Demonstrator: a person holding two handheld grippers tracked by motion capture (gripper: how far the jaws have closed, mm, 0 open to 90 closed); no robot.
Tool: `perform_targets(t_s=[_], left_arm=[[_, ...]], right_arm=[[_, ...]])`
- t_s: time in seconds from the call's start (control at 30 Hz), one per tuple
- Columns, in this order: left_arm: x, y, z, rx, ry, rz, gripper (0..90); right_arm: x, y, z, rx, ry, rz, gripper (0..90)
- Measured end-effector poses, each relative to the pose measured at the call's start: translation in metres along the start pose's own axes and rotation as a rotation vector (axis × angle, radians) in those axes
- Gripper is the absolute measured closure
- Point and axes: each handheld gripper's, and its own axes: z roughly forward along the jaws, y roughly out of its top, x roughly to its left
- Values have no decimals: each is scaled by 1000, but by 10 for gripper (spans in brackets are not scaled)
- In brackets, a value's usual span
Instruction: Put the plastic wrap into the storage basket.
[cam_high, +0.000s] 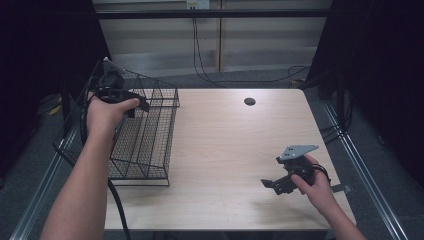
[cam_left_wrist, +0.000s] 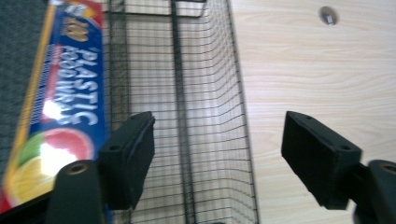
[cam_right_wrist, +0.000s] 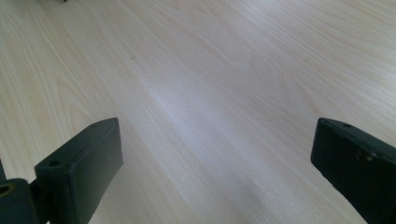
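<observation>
left gripper (cam_high: 131, 103): over wire basket (cam_high: 150, 135) at table's (cam_high: 225, 150) left edge, jaws apart, empty | plastic food wrap box (cam_left_wrist: 56, 107): lies beside basket's mesh wall, untouched | right gripper (cam_high: 272, 184): low over bare wood, jaws wide apart, empty

The blue box (cam_left_wrist: 60, 116) at about nine o'clock in the left gripper view reads "PLASTIC FOOD WRAP" in white capitals. Its smaller print is too blurred to read.
</observation>
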Motion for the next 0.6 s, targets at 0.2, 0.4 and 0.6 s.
perform_targets(t_s=[0.2,0.4,0.6], left_arm=[[-15,-3,7,-14,-37,59,208],[-32,-7,15,-18,-87,107,181],[-46,-14,28,-10,-124,149,145]], right_arm=[[1,0,2,6,2,0,18],[1,-1,2,8,6,2,17],[1,-1,2,7,2,3,18]])
